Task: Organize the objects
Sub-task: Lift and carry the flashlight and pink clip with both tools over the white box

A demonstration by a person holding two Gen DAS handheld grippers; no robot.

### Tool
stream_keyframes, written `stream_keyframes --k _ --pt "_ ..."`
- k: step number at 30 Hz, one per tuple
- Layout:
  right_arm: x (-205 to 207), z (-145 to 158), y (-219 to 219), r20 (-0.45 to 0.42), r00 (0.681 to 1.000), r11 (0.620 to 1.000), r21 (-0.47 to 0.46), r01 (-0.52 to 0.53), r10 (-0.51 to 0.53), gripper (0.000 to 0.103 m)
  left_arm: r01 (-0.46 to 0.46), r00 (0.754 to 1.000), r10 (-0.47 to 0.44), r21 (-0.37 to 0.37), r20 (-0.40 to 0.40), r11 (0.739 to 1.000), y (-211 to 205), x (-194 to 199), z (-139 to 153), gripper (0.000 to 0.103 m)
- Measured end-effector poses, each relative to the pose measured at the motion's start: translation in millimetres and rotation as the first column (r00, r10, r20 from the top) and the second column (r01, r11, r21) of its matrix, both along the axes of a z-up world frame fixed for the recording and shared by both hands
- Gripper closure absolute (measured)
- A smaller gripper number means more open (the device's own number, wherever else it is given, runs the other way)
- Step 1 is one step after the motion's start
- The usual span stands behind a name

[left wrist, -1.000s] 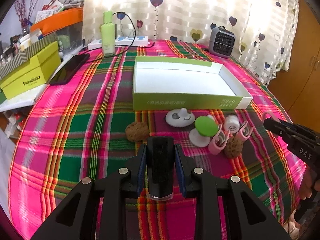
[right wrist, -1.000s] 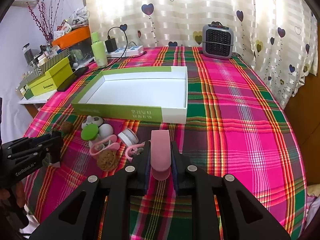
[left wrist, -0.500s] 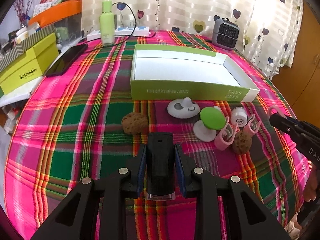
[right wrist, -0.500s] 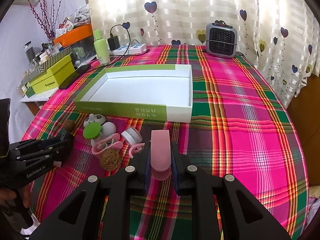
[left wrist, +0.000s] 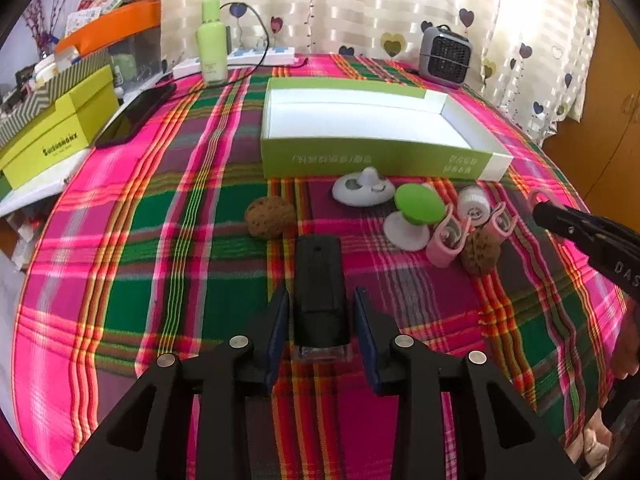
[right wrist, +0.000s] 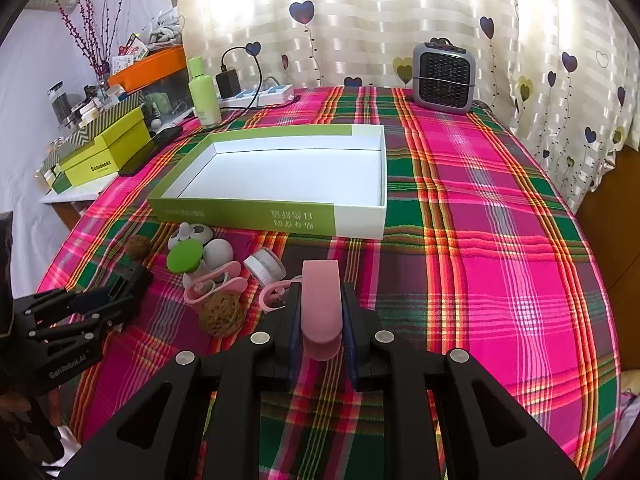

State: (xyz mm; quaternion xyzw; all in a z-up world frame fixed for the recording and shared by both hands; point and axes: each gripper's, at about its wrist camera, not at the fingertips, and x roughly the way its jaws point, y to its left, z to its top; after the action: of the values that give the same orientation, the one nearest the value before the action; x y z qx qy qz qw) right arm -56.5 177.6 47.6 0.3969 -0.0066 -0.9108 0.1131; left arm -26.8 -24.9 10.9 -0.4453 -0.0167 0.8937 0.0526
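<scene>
A black oblong object (left wrist: 320, 292) with a clear near end sits between the fingers of my left gripper (left wrist: 322, 304). The jaws are opening, and a thin gap shows on each side of it. My right gripper (right wrist: 320, 300) is shut on a pink clip (right wrist: 320, 288), held above the cloth to the right of the pile. The green and white open box (left wrist: 360, 156) lies empty behind the pile. In front of it are a green-capped piece (left wrist: 418, 204), white round pieces (left wrist: 362, 190), a small white jar (left wrist: 474, 208), pink clips (left wrist: 444, 240) and brown balls (left wrist: 270, 216).
A plaid cloth (right wrist: 500, 280) covers the table. Along the far edge stand a grey heater (right wrist: 444, 76), a green bottle (left wrist: 212, 52) and a power strip (left wrist: 260, 56). At the left are a black phone (left wrist: 136, 114) and yellow-green boxes (left wrist: 52, 140). A hand shows at bottom right (left wrist: 624, 360).
My left gripper's pads have drawn away from the black object, which they pressed before. The left view has edged slightly toward the pile. The right gripper holds the pink clip as before.
</scene>
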Motion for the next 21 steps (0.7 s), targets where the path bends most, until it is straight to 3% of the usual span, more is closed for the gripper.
stream_keyframes --k 21 --pt "3.7 0.1 -1.9 -0.001 1.000 1.000 0.002 -0.006 0.006 0.085 -0.003 0.999 0.003 0.001 -0.032 1.000 -0.2 -0.3 6.4 0.078"
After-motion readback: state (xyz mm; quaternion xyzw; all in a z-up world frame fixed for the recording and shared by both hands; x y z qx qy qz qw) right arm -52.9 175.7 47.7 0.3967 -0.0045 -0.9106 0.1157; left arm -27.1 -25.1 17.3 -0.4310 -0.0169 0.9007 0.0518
